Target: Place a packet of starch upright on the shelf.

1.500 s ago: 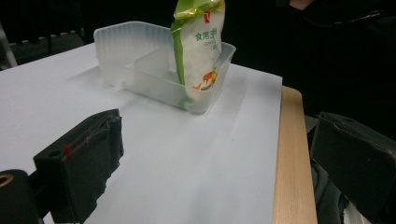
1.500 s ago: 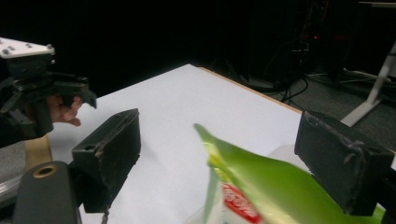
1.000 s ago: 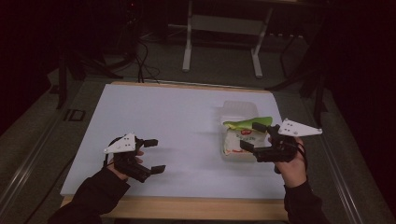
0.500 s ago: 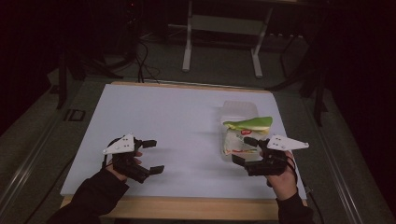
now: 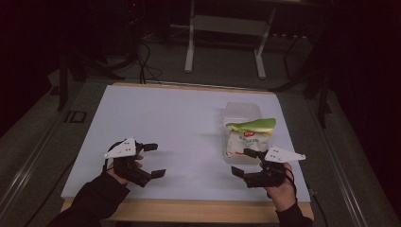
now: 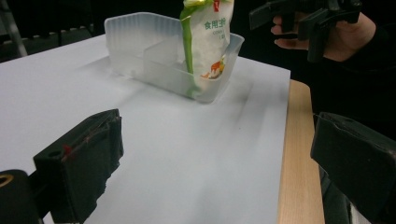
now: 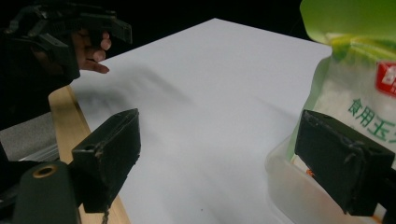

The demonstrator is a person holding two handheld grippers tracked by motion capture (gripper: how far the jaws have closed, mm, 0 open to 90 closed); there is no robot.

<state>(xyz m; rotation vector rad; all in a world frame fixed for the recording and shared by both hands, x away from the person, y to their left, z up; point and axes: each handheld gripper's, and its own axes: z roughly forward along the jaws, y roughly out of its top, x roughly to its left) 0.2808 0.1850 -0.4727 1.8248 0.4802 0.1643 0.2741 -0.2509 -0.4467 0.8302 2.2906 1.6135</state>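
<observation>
A white snack bag with a green top (image 5: 249,136) stands upright in the near end of a clear plastic divided container (image 5: 243,111) on the right of the white table. The same bag (image 6: 208,42) and container (image 6: 140,46) are in the left gripper view. My right gripper (image 5: 242,161) is open and empty, just in front of the container's near left corner, its jaws pointing left. In its own view the right gripper (image 7: 224,158) has the bag (image 7: 364,79) beside its right jaw. My left gripper (image 5: 156,160) is open and empty at the front left.
The white board (image 5: 179,123) lies on a wooden table whose bare edge (image 5: 198,210) runs along the front. A metal frame stand (image 5: 224,28) and cables are on the dark floor beyond. In the left gripper view the right gripper (image 6: 299,18) is far off.
My right gripper has drawn back from the bag toward the near table edge and slightly left. The left gripper has stayed put.
</observation>
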